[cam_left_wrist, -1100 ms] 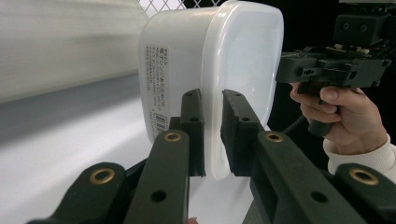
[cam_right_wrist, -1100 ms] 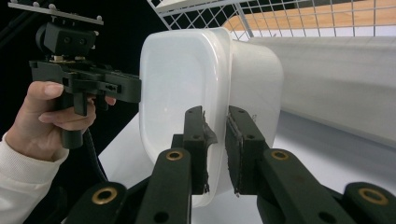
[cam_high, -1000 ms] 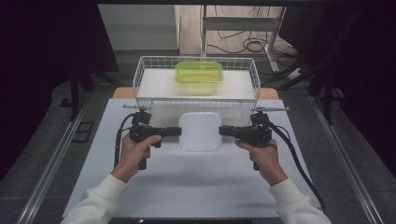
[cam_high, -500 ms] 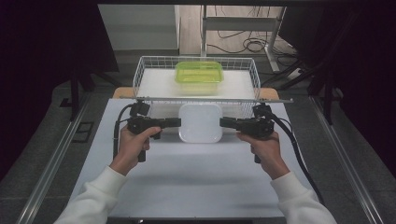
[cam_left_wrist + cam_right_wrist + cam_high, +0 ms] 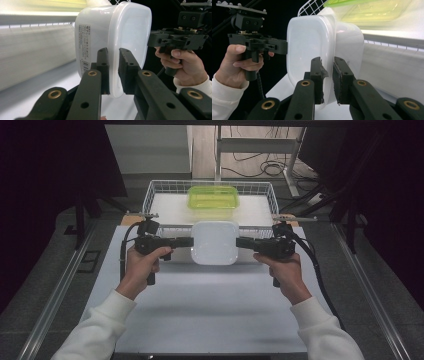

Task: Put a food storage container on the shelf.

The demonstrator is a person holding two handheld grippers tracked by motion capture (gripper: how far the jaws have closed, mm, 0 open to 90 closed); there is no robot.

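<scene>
L gripper point(image 5: 189, 242) is pinched on the left rim of the white plastic container point(image 5: 215, 242), R gripper point(image 5: 240, 242) on its right rim. In the left gripper view the black pads point(image 5: 103, 65) press either side of the lid lip, no gap; same story in the right gripper view (pads point(image 5: 316, 75) tight on the rim, one looks a bit frayed). So both are clamped on the box, neither spread.

What changed: vs a second ago the container has come up off the white table point(image 5: 210, 310) and moved toward the far side. Before, it sat lower, nearer the person; now its far edge overlaps the front rail of the wire basket point(image 5: 150, 195) in the high view. Both hands rose together, box held level between them. My read: lift is done, carry-over into the basket is under way.

Around it: a green-lidded container point(image 5: 213, 197) already sits in the basket, centre-back, apart from the white one. Obstacle is the basket's front wall, which the box probably needs to clear, then land short of the green one (space in front of it looks adequate). Cables trail behind each gripper, out of the way.
</scene>
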